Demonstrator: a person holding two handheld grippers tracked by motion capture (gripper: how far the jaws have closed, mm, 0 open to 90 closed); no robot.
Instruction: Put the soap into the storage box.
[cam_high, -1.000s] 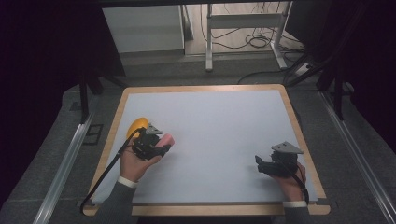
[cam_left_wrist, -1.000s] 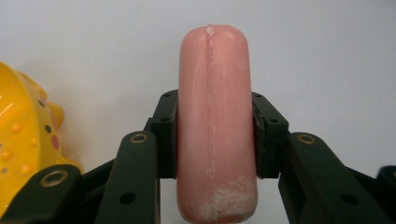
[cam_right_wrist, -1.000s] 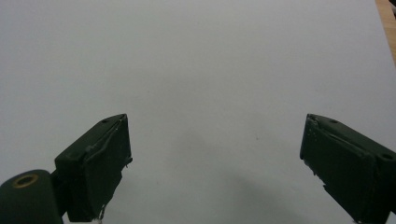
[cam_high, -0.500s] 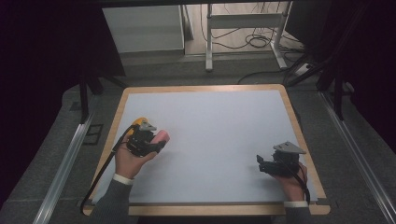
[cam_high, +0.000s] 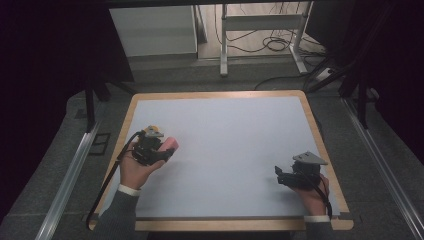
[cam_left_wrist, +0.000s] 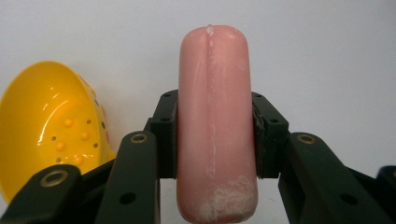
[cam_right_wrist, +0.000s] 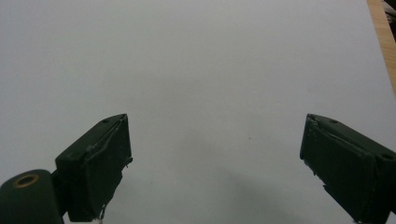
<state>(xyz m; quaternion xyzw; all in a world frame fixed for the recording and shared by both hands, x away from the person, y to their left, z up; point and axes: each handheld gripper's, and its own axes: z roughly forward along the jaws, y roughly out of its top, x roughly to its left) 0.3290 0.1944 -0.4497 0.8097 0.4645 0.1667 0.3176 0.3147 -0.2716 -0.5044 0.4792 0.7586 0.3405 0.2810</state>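
A pink sausage (cam_left_wrist: 215, 126) stands upright between the two black jaws of my left gripper (cam_left_wrist: 215, 135), which is shut on its middle. In the high view the left gripper (cam_high: 162, 148) is at the table's left side, the sausage (cam_high: 169, 145) sticking out past it. A yellow bowl (cam_left_wrist: 44, 126) with small dots lies tipped just left of the jaws; a sliver of the bowl (cam_high: 150, 128) peeks out behind the gripper. My right gripper (cam_right_wrist: 215, 163) is open over bare white surface, and sits at the table's right front (cam_high: 285, 177).
The white board (cam_high: 235, 135) has a wooden rim (cam_high: 320, 130), whose edge (cam_right_wrist: 383, 32) runs near the right gripper. Beyond the table stand a white cabinet (cam_high: 150, 30), a metal frame (cam_high: 260, 22) and floor cables. Metal rails (cam_high: 75, 165) flank the table.
My left gripper, holding the sausage, has drawn back toward the table's front and now covers most of the yellow bowl. The right gripper has stayed put.
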